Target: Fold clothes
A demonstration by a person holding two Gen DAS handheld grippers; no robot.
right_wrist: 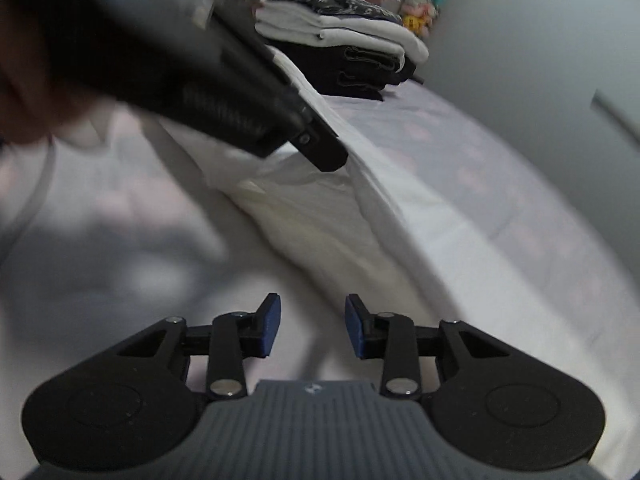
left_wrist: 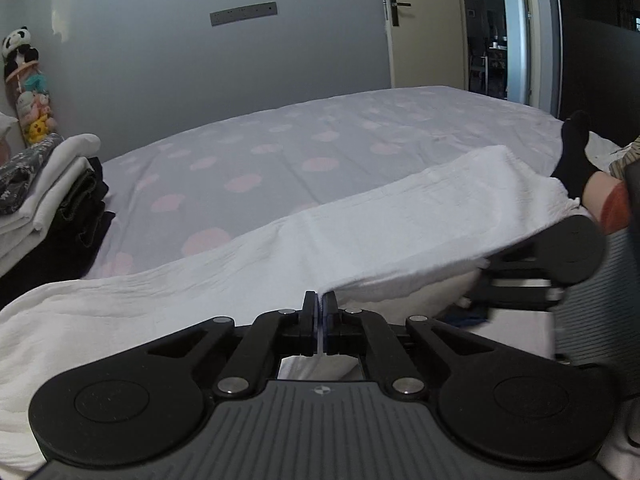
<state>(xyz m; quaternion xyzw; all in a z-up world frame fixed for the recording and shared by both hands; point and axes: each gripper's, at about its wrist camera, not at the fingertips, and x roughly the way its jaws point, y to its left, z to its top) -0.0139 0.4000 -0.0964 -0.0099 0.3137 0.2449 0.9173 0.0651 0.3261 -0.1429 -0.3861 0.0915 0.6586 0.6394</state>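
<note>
A white garment [left_wrist: 360,216] is being held lifted in a long band across the near side of the bed [left_wrist: 280,148], its upper edge doubled over into a soft ridge. In the right wrist view the same cloth [right_wrist: 320,208] is being seen as a draped fold running away toward the pillow end. Its near edge is being pinched by the left gripper [left_wrist: 320,312], whose jaws are pressed together with only the thin cloth between them. The right gripper [right_wrist: 312,328] is being held partly spread above the fabric, with nothing gripped between its blue pads [right_wrist: 272,320]; from the left view it [left_wrist: 516,276] is being glimpsed, blurred, under the garment's far end.

Judged from this, one piece is being worked mid-fold: a lengthwise fold looks started, while the cross fold and the stacking are left to be done. Much of the task appears already finished, since a stack of folded clothes [left_wrist: 52,184], light and dark pieces, is being kept at the head of the bed beside plush toys [left_wrist: 32,92]. At the far right, crumpled striped fabric [left_wrist: 624,160] beside a person's socked foot [left_wrist: 576,152] may be a piece awaiting folding; that cannot be told for certain.
</note>
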